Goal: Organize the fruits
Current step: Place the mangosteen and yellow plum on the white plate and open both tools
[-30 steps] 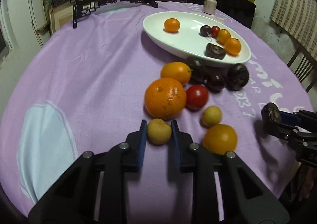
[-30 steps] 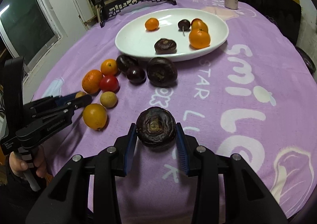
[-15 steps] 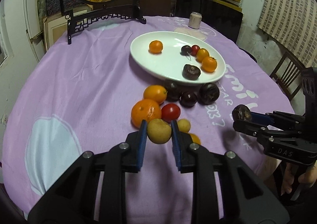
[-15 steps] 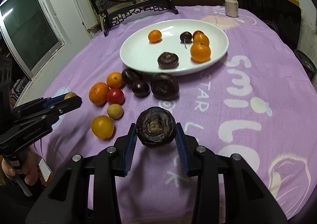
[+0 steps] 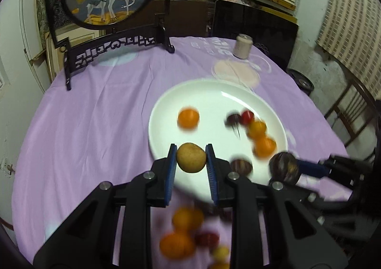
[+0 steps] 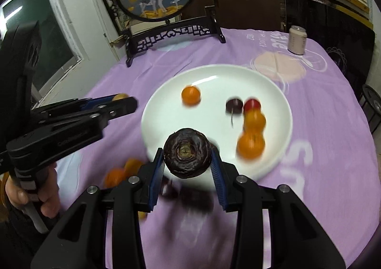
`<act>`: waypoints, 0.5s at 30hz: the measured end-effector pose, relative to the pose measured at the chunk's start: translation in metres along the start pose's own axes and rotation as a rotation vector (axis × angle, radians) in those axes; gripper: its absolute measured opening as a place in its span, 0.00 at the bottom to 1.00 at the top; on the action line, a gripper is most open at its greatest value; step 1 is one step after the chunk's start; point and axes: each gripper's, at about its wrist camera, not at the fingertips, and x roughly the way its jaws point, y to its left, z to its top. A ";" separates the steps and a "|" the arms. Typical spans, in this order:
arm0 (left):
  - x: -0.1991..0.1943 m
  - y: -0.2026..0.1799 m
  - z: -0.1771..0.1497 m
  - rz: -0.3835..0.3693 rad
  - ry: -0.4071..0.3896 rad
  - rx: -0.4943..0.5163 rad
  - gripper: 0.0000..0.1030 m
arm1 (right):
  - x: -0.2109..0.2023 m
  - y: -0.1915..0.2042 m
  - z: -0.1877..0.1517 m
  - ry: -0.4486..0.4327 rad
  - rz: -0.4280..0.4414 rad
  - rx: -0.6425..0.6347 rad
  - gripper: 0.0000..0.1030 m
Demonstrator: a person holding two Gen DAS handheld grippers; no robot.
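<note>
In the left wrist view, the left gripper point(image 5: 191, 158) is clamping a small tan fruit point(image 5: 191, 157) between its blue pads, holding it in the air over the near rim of the white plate point(image 5: 209, 95). The plate is sitting on the purple tablecloth point(image 5: 95, 126) toward its far right part. It is carrying a small orange point(image 5: 188, 117), a dark stemmed fruit point(image 5: 233, 120), a red one point(image 5: 247, 115) and two more oranges, all blurred. At the right, the right gripper point(image 5: 284, 169) is gripping a dark wrinkled fruit point(image 5: 283, 168) beside the plate's near right rim. More blurred oranges are lying near the cloth's front edge.

In the right wrist view, the right gripper point(image 6: 187, 157) is squeezing the dark wrinkled fruit point(image 6: 187, 155) above the plate's point(image 6: 214, 73) near rim. The left gripper point(image 6: 123, 102), held by a hand point(image 6: 45, 197), is reaching in from the left with the tan fruit point(image 6: 120, 96) at its tip, just beside the plate's left rim. A can point(image 6: 297, 39) is standing near the far right edge.
</note>
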 end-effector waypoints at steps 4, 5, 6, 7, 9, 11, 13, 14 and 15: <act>0.043 0.001 0.029 -0.015 0.036 -0.034 0.24 | 0.035 -0.013 0.030 0.016 -0.061 0.012 0.38; 0.052 0.002 0.031 -0.022 0.046 -0.048 0.24 | 0.046 -0.018 0.035 0.028 -0.068 0.023 0.38; 0.060 0.004 0.030 -0.028 0.057 -0.059 0.24 | 0.052 -0.021 0.036 0.035 -0.073 0.029 0.38; 0.065 0.005 0.028 -0.029 0.067 -0.060 0.24 | 0.060 -0.025 0.036 0.041 -0.083 0.033 0.38; 0.072 0.008 0.025 -0.029 0.088 -0.057 0.24 | 0.069 -0.029 0.033 0.057 -0.100 0.029 0.38; 0.075 0.013 0.025 -0.029 0.086 -0.064 0.24 | 0.075 -0.030 0.032 0.072 -0.100 0.026 0.38; 0.073 0.014 0.025 -0.037 0.079 -0.065 0.24 | 0.074 -0.028 0.032 0.064 -0.103 0.011 0.38; 0.072 0.013 0.025 -0.043 0.076 -0.066 0.24 | 0.073 -0.027 0.032 0.056 -0.106 0.004 0.38; 0.070 0.013 0.025 -0.048 0.069 -0.066 0.25 | 0.071 -0.026 0.032 0.045 -0.105 -0.002 0.39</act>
